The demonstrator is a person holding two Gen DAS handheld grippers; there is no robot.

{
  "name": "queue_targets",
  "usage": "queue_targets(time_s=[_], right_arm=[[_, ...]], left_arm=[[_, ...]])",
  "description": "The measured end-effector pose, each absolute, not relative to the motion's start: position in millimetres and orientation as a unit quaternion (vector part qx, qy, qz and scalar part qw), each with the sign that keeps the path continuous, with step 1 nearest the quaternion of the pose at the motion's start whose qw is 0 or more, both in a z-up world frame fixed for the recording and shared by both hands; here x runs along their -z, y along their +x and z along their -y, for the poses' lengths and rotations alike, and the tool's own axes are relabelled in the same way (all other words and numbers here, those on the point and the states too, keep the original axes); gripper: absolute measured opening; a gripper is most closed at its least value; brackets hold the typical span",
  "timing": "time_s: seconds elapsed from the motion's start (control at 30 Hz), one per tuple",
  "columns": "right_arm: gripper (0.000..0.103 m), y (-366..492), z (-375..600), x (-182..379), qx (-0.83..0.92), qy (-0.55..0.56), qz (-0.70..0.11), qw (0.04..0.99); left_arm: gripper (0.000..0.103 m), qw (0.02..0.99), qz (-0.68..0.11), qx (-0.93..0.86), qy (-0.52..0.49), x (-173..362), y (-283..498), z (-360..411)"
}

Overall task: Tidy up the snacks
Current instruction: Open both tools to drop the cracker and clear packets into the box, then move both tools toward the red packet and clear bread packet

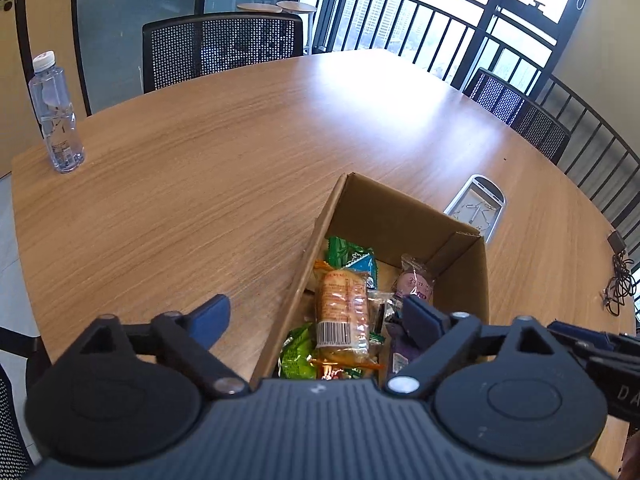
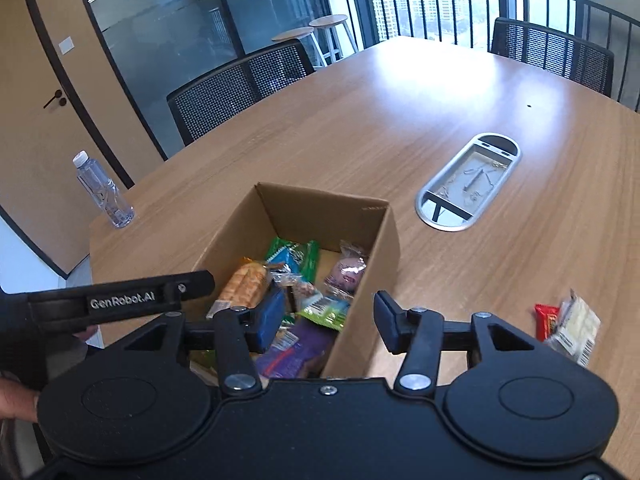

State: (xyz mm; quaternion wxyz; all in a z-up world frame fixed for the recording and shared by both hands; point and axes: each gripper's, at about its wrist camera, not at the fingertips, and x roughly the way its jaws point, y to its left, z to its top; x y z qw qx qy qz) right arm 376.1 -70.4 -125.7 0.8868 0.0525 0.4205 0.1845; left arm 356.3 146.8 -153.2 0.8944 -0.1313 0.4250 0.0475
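An open cardboard box (image 1: pixel 400 208) (image 2: pixel 384 240) stands on the wooden table and holds several wrapped snacks: an orange pack (image 1: pixel 342 312) (image 2: pixel 244 284), a green-blue pack (image 1: pixel 352 256) (image 2: pixel 294 254), a purple round one (image 1: pixel 416 280) (image 2: pixel 346 272) and a purple bar (image 2: pixel 292 354). My left gripper (image 1: pixel 316 314) is open and empty, straddling the box's left wall. My right gripper (image 2: pixel 330 320) is open and empty, straddling the box's right wall. A red snack (image 2: pixel 546 320) and a clear-wrapped pale snack (image 2: pixel 576 330) lie on the table to the right.
A water bottle (image 1: pixel 56 116) (image 2: pixel 104 192) stands at the table's left edge. An oval metal cable port (image 1: pixel 478 206) (image 2: pixel 468 180) is set in the table behind the box. Black mesh chairs (image 1: pixel 224 48) (image 2: pixel 240 84) surround the table. A cable (image 1: pixel 620 276) lies at the right.
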Motion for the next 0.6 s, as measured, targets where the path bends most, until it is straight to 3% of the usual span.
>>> queue_targets(time_s=[0.2,0.6], right_arm=[[0.053,362.1,94.8,129.0,-0.165,0.064,-0.423,0.888],[0.084,333.0,150.0,125.6,-0.125,0.100,-0.406,0.900]], left_arm=[[0.103,0.899,-0.418,-0.026,-0.126,148.6,348.3,-134.1],[0.103,0.909,-0.403,0.012,-0.104,135.6,339.8,-88.8]])
